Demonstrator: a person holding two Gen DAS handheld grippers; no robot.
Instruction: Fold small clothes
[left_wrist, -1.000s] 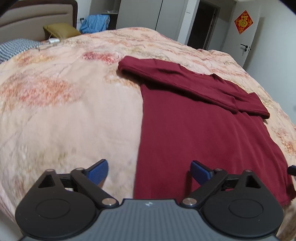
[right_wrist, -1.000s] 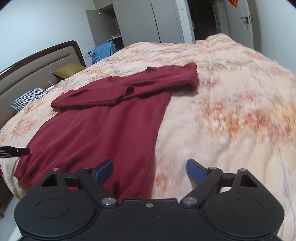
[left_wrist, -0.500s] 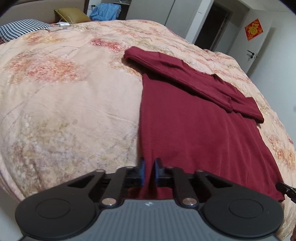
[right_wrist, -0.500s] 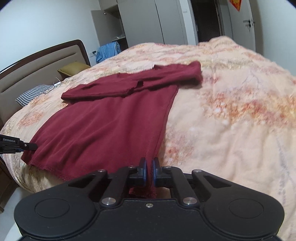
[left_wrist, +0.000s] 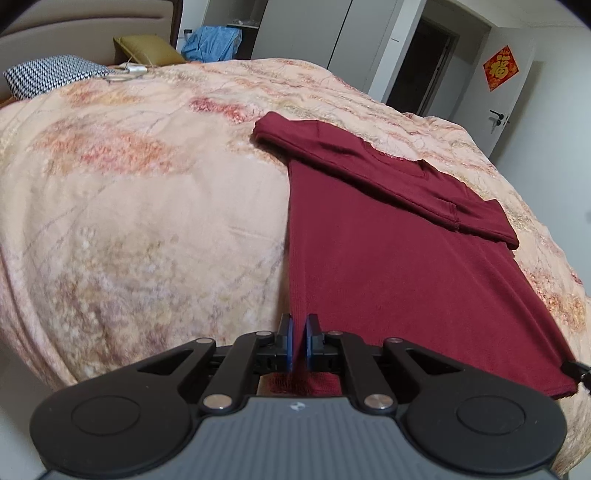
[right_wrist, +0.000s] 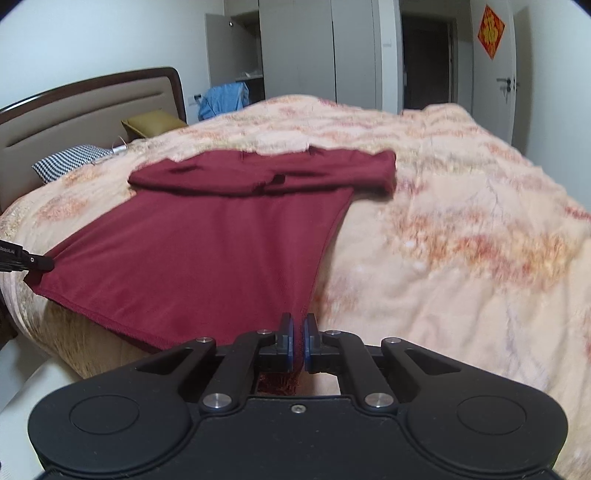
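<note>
1. Nearest of all, the left claw (left_wrist: 299, 341) is seen pressed together on the near left corner of the maroon shirt (left_wrist: 388, 266), with hem cloth caught between the blue pads (left_wrist: 289, 343) and a tuft showing below them.
2. Likewise, the right claw (right_wrist: 297, 341) is pinched on the near right corner of the same shirt (right_wrist: 207, 251); frayed hem threads are visible under its pads (right_wrist: 289, 345).
3. Each claw's tip is glimpsed at the edge of the other's view, so the near hem is held at both ends and is stretched between them across the near edge of the bed (left_wrist: 129, 221).
4. From the claws the shirt runs straight away toward the far side: its long axis lies near to far, in line with the way both claws point.
5. The body is laid flat on the floral bedspread (right_wrist: 461, 258), and neither corner looks closer to its claw than the other; both are already gripped.
6. At the far end, the sleeves (left_wrist: 369, 162) are seen folded crosswise over the chest, forming a band at right angles to the long axis.
7. It is judged that the coming move turns on this: the held hem would have to be carried away along the axis, over the body, toward that far band, with both corners kept level.
8. Beyond the shirt, pillows (right_wrist: 74, 160) and the headboard (right_wrist: 92, 107) are seen well apart from it.
</note>
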